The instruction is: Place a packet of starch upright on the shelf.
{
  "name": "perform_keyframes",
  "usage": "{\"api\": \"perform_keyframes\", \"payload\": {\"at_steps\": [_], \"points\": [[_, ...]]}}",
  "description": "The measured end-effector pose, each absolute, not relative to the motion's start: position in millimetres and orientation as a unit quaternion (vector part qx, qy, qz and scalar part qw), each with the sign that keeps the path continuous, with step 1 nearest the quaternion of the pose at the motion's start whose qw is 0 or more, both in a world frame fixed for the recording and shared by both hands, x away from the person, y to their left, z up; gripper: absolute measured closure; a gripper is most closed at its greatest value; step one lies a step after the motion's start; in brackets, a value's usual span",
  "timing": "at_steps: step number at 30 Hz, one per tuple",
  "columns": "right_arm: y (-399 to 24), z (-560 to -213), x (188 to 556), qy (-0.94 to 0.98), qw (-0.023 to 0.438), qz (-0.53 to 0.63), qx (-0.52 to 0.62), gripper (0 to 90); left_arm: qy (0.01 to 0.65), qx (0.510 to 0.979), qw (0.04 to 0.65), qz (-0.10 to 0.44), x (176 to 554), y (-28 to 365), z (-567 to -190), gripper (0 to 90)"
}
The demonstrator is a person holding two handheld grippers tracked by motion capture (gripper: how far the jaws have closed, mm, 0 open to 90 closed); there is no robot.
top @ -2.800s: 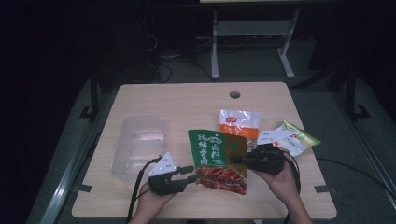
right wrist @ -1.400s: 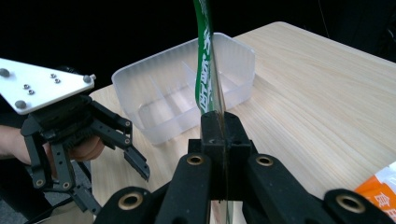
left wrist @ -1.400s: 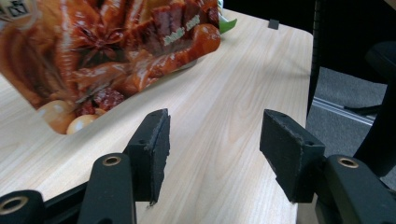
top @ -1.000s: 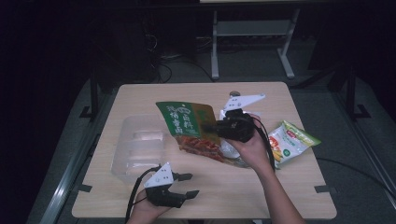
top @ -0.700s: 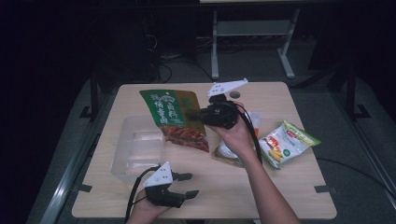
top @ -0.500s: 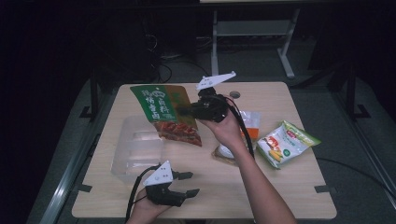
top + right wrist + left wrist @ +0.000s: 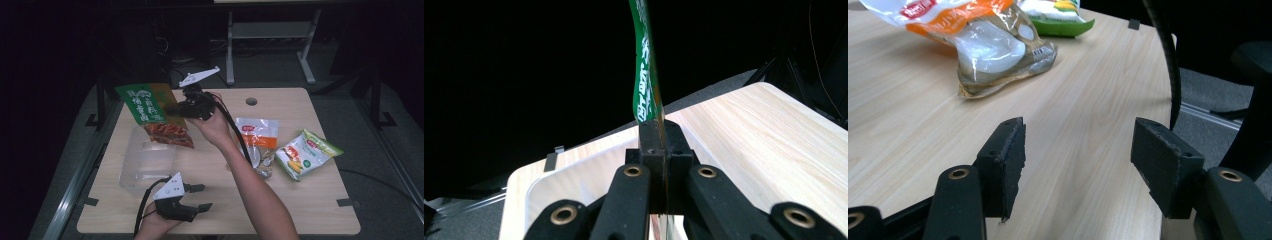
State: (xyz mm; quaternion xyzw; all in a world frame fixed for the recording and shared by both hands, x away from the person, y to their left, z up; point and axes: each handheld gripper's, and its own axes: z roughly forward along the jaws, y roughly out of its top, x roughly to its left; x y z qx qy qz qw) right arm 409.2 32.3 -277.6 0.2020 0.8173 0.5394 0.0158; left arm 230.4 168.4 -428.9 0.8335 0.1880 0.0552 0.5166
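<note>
Three snack bags (image 7: 152, 114) (image 7: 256, 142) (image 7: 307, 154), one clear plastic tray (image 7: 145, 165), two grippers (image 7: 176, 108) (image 7: 199, 197), one table (image 7: 300, 205)

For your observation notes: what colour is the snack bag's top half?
Green with pale lettering on the snack bag; the high view shows it best.

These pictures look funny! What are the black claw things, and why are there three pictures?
The claws are grippers, tools a person holds, one in each hand. The big picture comes from a camera above the wooden table. The other two come from little cameras riding on the grippers, looking along their black jaws.

The right gripper is lifted up and pinches a green snack bag by its edge, above a clear plastic tray. In the right gripper view you see that bag squeezed between the shut jaws.

The left gripper waits near the table's front edge, jaws open, holding nothing. Two more packets lie on the table: an orange one and a light green one.
</note>
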Motion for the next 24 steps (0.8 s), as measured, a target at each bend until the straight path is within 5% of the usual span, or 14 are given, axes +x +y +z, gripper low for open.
{"api": "perform_keyframes", "payload": {"at_steps": [24], "points": [[102, -335, 455, 0.816, -0.019, 0.518, 0.255, 89.9, 0.192, 0.836, 0.512, 0.050, 230, 167, -432, 38.0]]}}
